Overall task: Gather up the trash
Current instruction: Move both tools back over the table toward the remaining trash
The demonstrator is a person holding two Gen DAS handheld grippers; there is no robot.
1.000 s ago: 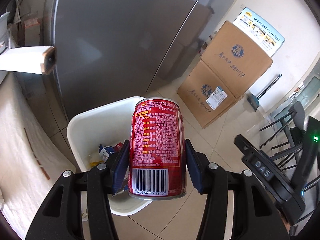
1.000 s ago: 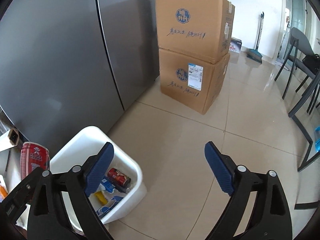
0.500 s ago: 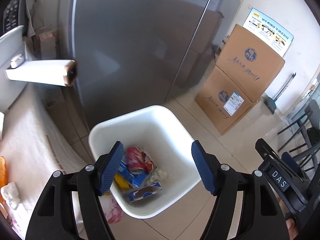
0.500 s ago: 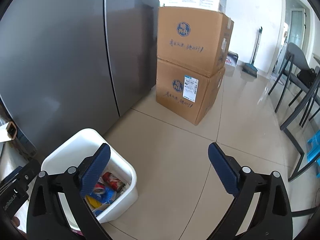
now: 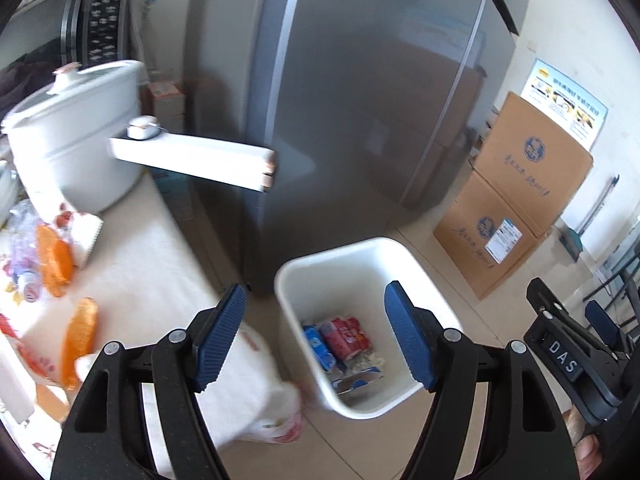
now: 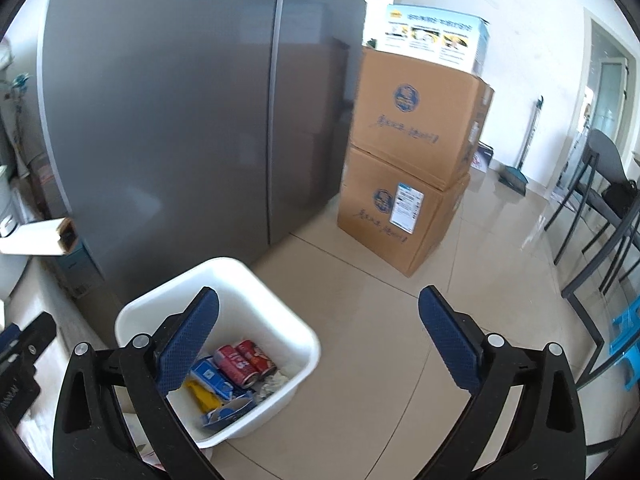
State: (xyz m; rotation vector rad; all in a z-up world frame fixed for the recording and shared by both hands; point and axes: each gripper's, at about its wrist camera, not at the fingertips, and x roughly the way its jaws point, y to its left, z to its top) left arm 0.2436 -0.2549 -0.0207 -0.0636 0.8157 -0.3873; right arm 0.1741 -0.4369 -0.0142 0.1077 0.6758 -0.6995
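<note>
A white trash bin (image 5: 340,258) stands on the tiled floor beside the table; it also shows in the right wrist view (image 6: 224,270). Inside lie red cans (image 5: 346,338) (image 6: 244,362), a blue carton (image 6: 210,376) and other scraps. My left gripper (image 5: 316,340) is open and empty, high above the bin. My right gripper (image 6: 320,344) is open and empty, above the floor to the bin's right. On the table's white cloth (image 5: 132,268) lie orange wrappers (image 5: 54,266) and other litter at the left.
A grey fridge (image 5: 360,100) stands behind the bin. Two stacked cardboard boxes (image 6: 412,168) stand to its right. A white pot (image 5: 76,136) and a long white box (image 5: 192,162) are at the table's back. Dark chairs (image 6: 600,216) stand at the far right.
My left gripper opened and let go of the red can, which now lies in the bin. Both grippers have since risen and swung left, bringing the table into the left view.
</note>
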